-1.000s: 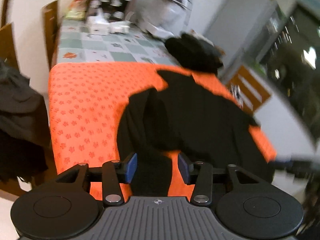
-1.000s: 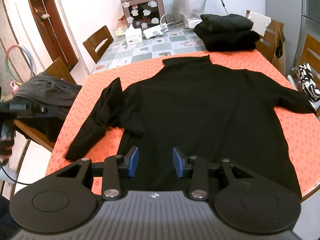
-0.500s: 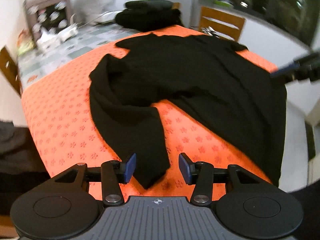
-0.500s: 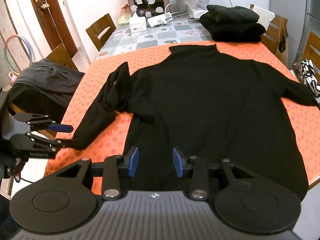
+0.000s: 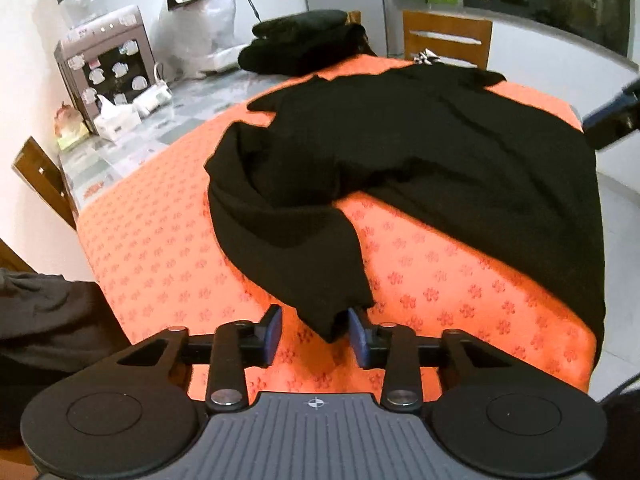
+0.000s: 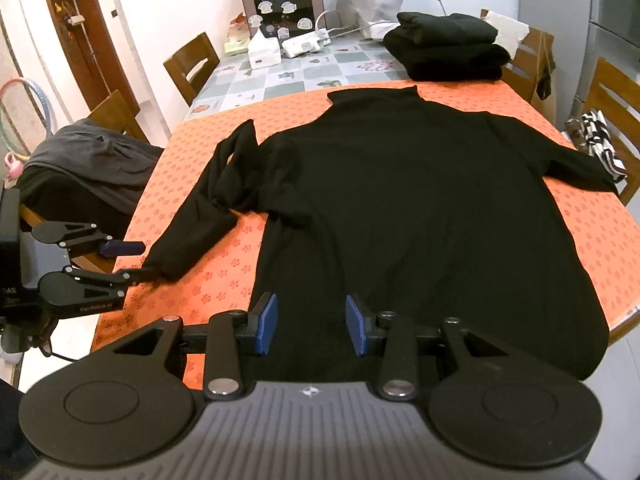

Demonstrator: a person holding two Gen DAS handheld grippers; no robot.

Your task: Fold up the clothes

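A black turtleneck sweater lies spread flat on the orange patterned cloth covering the near end of a long table, one sleeve crumpled toward the edge. The left gripper has its jaws closing about that sleeve's cuff, pads not yet pressing. The right gripper hovers part-open over the hem, holding nothing. Beyond sit a stack of folded black clothes, a tissue box and wooden chairs.
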